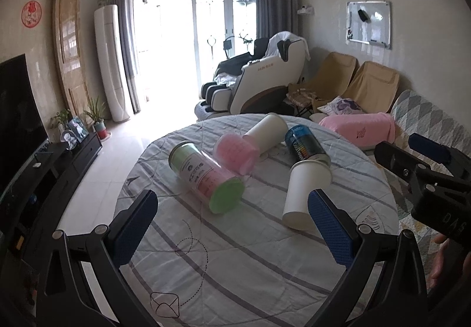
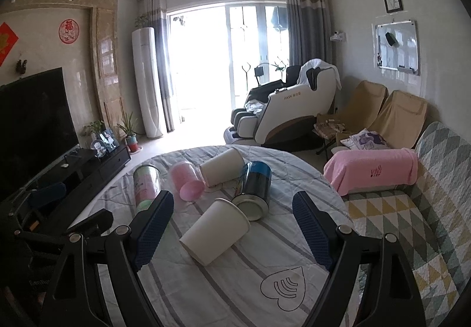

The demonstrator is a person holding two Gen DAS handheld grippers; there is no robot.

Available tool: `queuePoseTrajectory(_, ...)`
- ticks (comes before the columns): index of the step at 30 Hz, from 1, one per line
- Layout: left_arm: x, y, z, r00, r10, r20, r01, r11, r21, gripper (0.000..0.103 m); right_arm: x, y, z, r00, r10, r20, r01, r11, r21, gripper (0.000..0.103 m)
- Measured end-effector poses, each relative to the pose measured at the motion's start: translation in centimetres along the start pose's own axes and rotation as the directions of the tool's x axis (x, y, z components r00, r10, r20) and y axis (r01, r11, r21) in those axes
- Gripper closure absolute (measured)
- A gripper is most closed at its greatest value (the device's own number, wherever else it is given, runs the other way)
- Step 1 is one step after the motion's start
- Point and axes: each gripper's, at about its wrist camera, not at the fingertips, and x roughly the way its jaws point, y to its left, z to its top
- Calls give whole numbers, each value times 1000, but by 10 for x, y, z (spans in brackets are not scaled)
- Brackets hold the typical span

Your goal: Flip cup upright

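Several containers lie on their sides on a round table with a striped cloth (image 1: 235, 253). A white paper cup (image 1: 306, 194) lies nearest; it also shows in the right wrist view (image 2: 215, 231). A second white cup (image 1: 265, 130) (image 2: 222, 168), a pink cup (image 1: 237, 153) (image 2: 187, 180), a green-lidded jar (image 1: 206, 177) (image 2: 145, 187) and a dark blue can (image 1: 306, 144) (image 2: 254, 188) lie behind. My left gripper (image 1: 232, 227) is open above the table's near side, between jar and near cup. My right gripper (image 2: 232, 228) is open with the near white cup between its fingers, untouched. It also shows in the left wrist view (image 1: 412, 153).
A sofa with a patterned quilt (image 2: 412, 224) and a pink towel (image 2: 374, 171) lies right of the table. A TV (image 2: 32, 121) and low black cabinet (image 2: 97, 168) stand left. A massage chair (image 2: 291, 109) stands behind the table.
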Motion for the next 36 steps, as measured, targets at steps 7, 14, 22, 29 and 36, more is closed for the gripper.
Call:
queuePoseTrajectory(7, 13, 3, 0, 1000, 12, -24, -12, 1000, -4, 0, 20, -1, -2, 998, 2, -56, -2, 1000, 10, 19)
queuePoseTrajectory(14, 22, 9, 3, 999, 20, -43, -20, 1000, -14, 0, 35, 10, 2, 996, 19, -89, -20, 1000, -15, 19)
queuePoseTrajectory(22, 32, 16, 8, 999, 18, -50, -19, 1000, -13, 0, 60, 19, 8, 982, 65, -180, -74, 996, -43, 19)
queuePoseTrajectory(29, 45, 29, 19, 998, 38, -50, -39, 999, -23, 0, 98, 29, 32, 933, 160, -322, -183, 982, -44, 19)
queuePoseTrajectory(36, 72, 50, 31, 995, 63, -84, -66, 997, -28, 0, 155, 58, 58, 865, 201, -461, -275, 956, -99, 19)
